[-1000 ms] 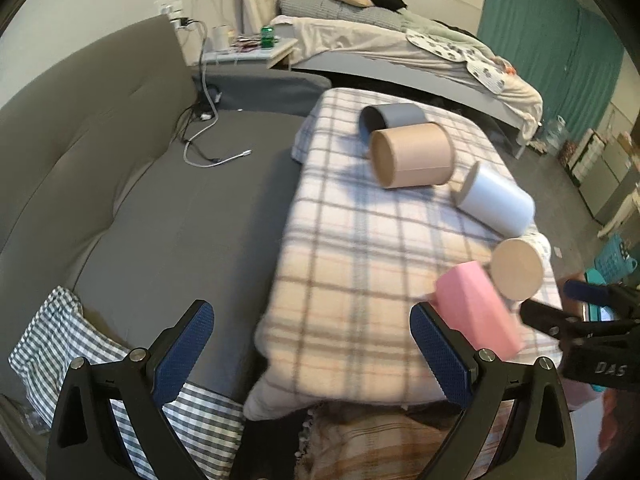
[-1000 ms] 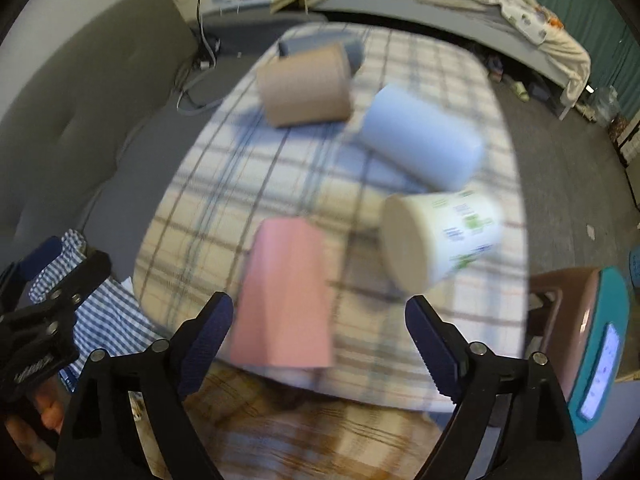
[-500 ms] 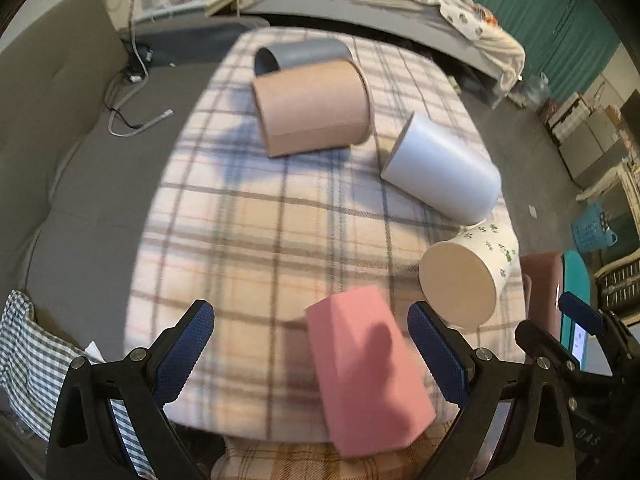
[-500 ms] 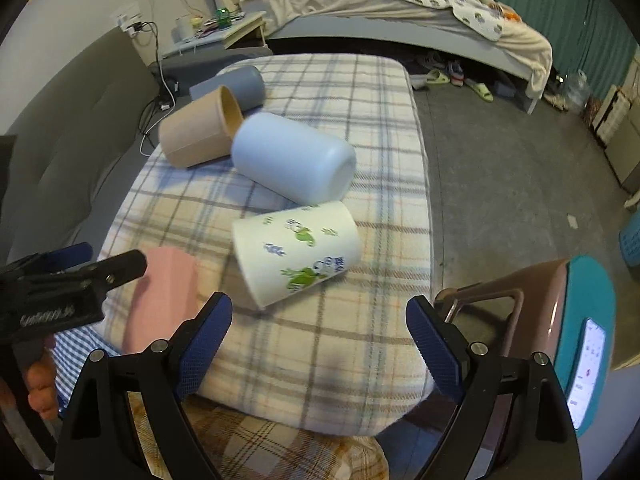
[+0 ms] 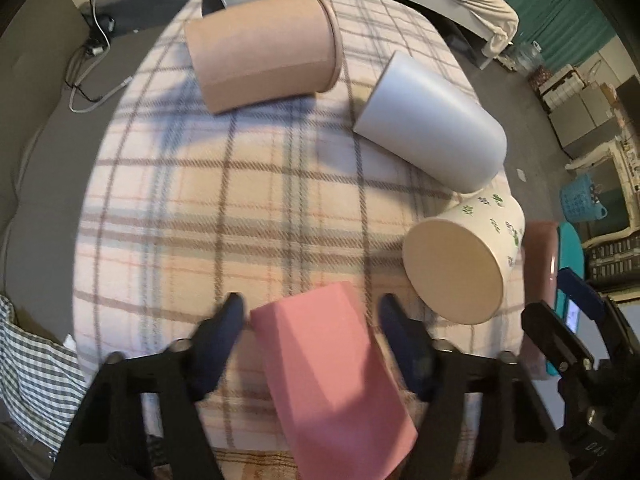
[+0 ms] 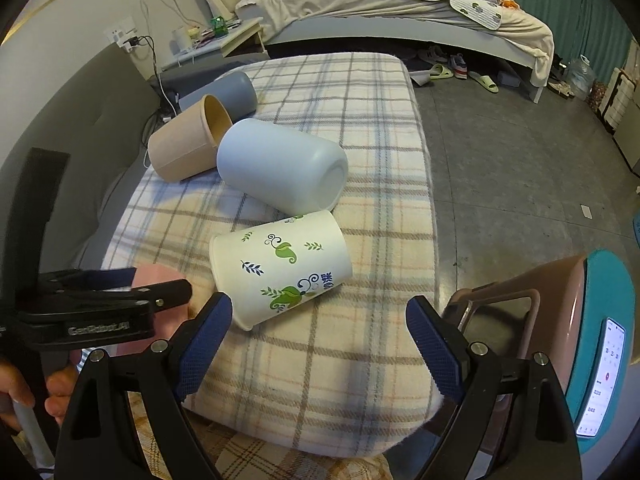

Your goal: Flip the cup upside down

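Observation:
Several cups lie on their sides on a plaid blanket [image 5: 224, 208]. A pink faceted cup [image 5: 332, 376] lies nearest, between the fingers of my left gripper [image 5: 310, 320], whose jaws are narrowed around it with small gaps on both sides. It shows partly behind the left gripper in the right wrist view [image 6: 156, 276]. A white leaf-print cup [image 6: 280, 264] lies in front of my right gripper [image 6: 318, 320], which is open and empty. A pale blue cup [image 6: 280, 168], a tan cup [image 6: 188, 144] and a grey cup [image 6: 236, 92] lie farther back.
The blanket covers a cushion beside a grey sofa [image 5: 36, 128]. A pink and teal device [image 6: 580, 320] stands at the right of the cushion. A bed [image 6: 400, 12] and bare floor [image 6: 500, 152] lie beyond. A checked cloth [image 5: 36, 368] lies at lower left.
My left gripper has moved forward over the pink cup and its jaws have narrowed around it. My right gripper has swung to face the white leaf-print cup.

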### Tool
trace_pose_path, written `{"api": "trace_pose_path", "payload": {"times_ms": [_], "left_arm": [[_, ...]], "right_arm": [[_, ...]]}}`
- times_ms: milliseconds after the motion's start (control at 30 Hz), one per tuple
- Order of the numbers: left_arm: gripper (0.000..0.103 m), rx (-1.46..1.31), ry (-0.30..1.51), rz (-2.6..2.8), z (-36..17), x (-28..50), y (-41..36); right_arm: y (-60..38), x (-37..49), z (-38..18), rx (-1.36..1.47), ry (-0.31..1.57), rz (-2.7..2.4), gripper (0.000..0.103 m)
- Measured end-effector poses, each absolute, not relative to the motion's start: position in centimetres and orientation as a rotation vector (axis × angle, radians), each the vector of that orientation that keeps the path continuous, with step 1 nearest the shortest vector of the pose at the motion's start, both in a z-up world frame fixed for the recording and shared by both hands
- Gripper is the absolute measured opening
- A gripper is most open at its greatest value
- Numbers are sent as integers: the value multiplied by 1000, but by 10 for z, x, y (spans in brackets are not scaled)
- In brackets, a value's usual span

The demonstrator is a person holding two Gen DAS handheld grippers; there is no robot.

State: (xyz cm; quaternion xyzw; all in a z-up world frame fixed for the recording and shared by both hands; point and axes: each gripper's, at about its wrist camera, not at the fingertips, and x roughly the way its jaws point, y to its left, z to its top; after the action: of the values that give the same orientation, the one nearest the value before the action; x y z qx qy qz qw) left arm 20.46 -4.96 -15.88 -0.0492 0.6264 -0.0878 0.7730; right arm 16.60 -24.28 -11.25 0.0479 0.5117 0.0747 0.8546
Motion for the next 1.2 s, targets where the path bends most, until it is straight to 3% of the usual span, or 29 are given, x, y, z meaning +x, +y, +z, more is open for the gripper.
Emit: {"api": "trace_pose_path", "payload": {"times_ms": [600,1200], "left_arm": [[56,-30,1048,-176,-74,186,-48],[56,92,984,-121,-95,182,-59]], "right_arm": [[-249,137,-90,108,1027,131,89],[-250,134,-105,117,1058,135,89]]}}
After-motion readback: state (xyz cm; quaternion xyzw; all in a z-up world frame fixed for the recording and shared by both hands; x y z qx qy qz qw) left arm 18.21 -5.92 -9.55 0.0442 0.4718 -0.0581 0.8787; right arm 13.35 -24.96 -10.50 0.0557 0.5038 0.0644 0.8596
